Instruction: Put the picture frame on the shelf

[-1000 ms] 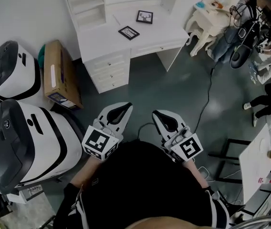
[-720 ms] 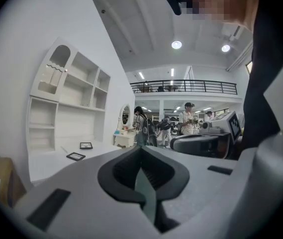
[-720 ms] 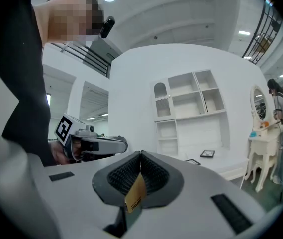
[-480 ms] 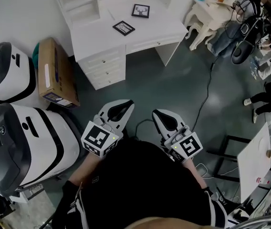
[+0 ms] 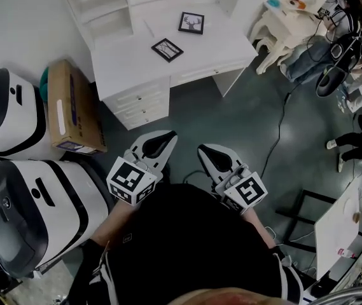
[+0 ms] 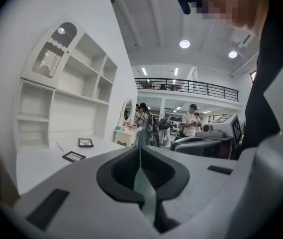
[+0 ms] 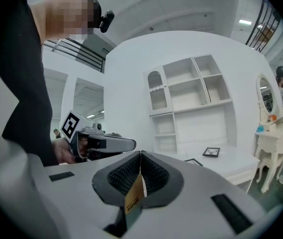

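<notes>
Two black picture frames lie flat on the white desk [image 5: 212, 49]: one [image 5: 168, 49] near its middle, the other [image 5: 191, 23] farther back. Its white shelf unit [image 5: 101, 8] rises at the back left. Both frames lie far ahead of the grippers. My left gripper [image 5: 161, 138] and right gripper [image 5: 207, 151] are held close to the body over the dark floor, both shut and empty. The left gripper view has the shut jaws [image 6: 140, 151] with the frames [image 6: 73, 156] [image 6: 85, 143] beyond. From the right gripper [image 7: 141, 158] the frames [image 7: 211, 152] [image 7: 193, 162] and shelves [image 7: 191, 103] show.
A cardboard box [image 5: 72, 110] leans left of the desk. Two big white and black machines [image 5: 12, 110] [image 5: 34, 208] fill the left side. A cable [image 5: 276, 132] runs across the floor. A small white table [image 5: 282, 24], bags and people stand at the right.
The head view has shifted slightly, so the desk sits a little differently in the picture. Both grippers stay shut near the body, the right one a touch further left.
</notes>
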